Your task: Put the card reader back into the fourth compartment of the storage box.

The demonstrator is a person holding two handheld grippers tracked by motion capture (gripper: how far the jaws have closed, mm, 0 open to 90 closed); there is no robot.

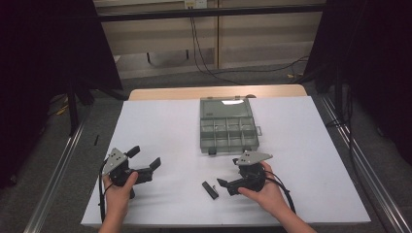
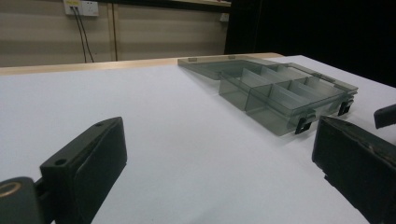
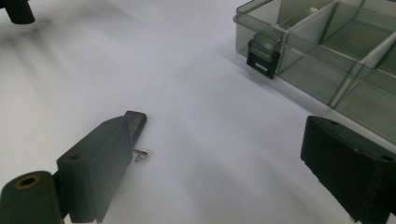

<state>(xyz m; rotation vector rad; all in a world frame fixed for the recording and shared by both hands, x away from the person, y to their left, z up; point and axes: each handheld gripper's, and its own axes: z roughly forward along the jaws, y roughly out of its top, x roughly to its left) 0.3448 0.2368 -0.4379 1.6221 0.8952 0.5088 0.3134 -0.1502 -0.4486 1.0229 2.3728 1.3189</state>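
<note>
Compartment box point(image 1: 228, 130) lies open mid-table on the white sheet, a small black part point(image 1: 210, 189) just left of the released right gripper point(image 1: 232, 180); left gripper point(image 1: 145, 162) likewise released; judged pre-grasp, next closing on the part.

One clear compartment box point(image 1: 228, 127), lid open, two black latches on its near edge. One small black bar point(image 1: 210, 190) on the white sheet. One tiny metal piece point(image 3: 140, 153). Two grippers: left gripper point(image 1: 145, 161), right gripper point(image 1: 227, 172). Two hands.
</note>
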